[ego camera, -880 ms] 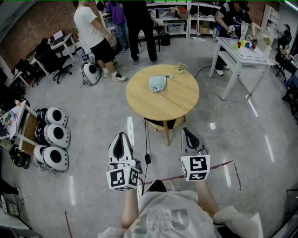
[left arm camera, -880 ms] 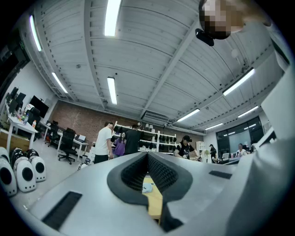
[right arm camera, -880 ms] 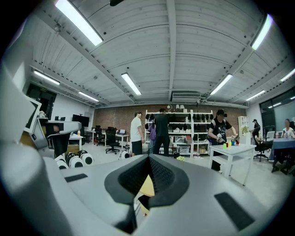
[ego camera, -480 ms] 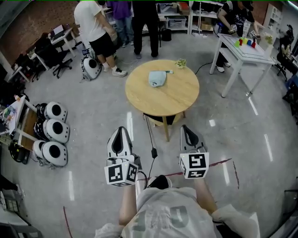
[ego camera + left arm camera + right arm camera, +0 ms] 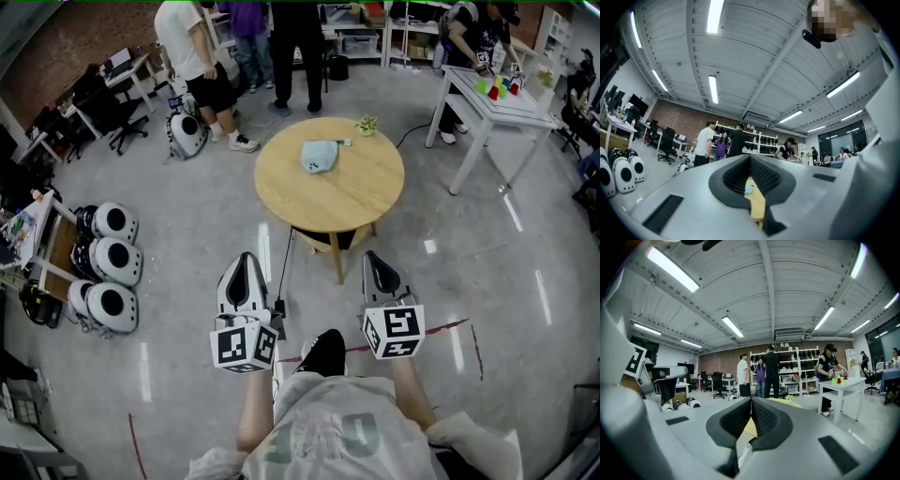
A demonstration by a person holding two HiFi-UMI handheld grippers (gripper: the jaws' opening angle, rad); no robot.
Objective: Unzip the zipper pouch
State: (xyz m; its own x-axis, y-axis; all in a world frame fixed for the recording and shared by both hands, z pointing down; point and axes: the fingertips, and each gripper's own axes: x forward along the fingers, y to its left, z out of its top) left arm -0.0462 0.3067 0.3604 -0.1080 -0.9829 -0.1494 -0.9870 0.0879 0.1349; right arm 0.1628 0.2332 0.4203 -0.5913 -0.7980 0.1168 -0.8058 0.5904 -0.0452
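A pale blue zipper pouch (image 5: 318, 157) lies on the far half of a round wooden table (image 5: 347, 202) ahead of me; a sliver of the pouch (image 5: 748, 188) shows past the left jaws. My left gripper (image 5: 243, 265) and right gripper (image 5: 373, 261) are held side by side over the floor, well short of the table. Both are shut with nothing between their jaws. In the right gripper view the right gripper (image 5: 751, 400) points toward the table (image 5: 792, 402), where the pouch is hidden.
A small potted plant (image 5: 365, 125) stands at the table's far edge. A cable (image 5: 284, 272) hangs from the table to the floor. White round helmets (image 5: 111, 266) lie at the left. A white table (image 5: 495, 105) with coloured cups is at the right. Several people (image 5: 202, 66) stand beyond.
I have stepped a little toward the table; a black shoe now shows between the grippers. Both grippers keep their places in the view and stay shut.
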